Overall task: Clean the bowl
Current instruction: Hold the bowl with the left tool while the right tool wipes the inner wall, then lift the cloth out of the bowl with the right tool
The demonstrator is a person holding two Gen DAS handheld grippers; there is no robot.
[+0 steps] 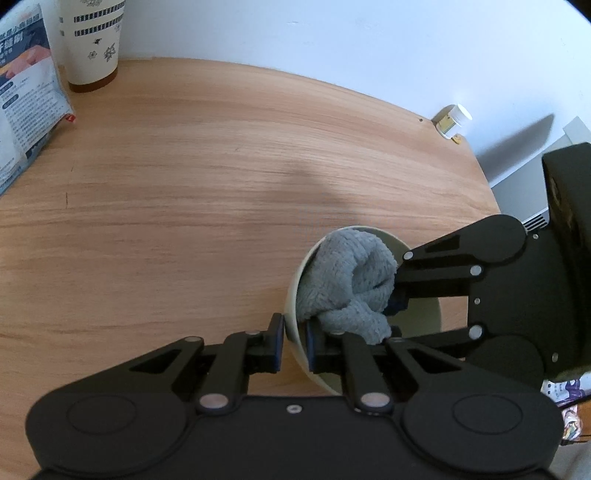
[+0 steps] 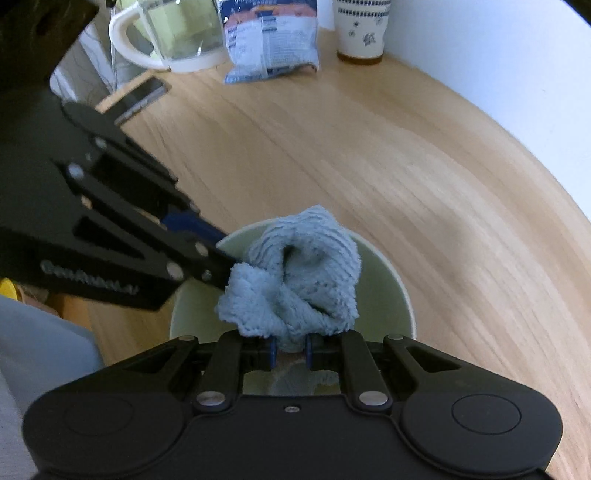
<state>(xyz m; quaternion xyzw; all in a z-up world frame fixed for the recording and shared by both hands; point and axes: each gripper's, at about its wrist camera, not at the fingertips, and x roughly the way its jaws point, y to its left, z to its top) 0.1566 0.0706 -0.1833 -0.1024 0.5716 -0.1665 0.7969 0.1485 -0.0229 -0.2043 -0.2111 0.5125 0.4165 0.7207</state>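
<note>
Bowl (image 1: 295, 295) and cloth (image 1: 347, 284) are seen mid-wipe on a wooden tabletop (image 1: 184, 184). The pale bowl is pinched at its near wall by the left gripper (image 1: 294, 339), one pad outside and one inside the rim. The grey-blue cloth is bunched inside the bowl and clamped in the jaws of the right gripper (image 2: 290, 349).

The bowl is judged light, stiff and smooth-walled, likely to slide or tip unless held at the rim as it is here. The cloth is soft and fluffy, best gripped by a gathered fold.

The tabletop is smooth pale wood set against a white wall. A paper cup (image 1: 94, 40), a printed packet (image 1: 26, 96) and a small jar (image 1: 452, 120) are kept well apart from the bowl; a clear jug (image 2: 173, 33) is seen at the far edge.
</note>
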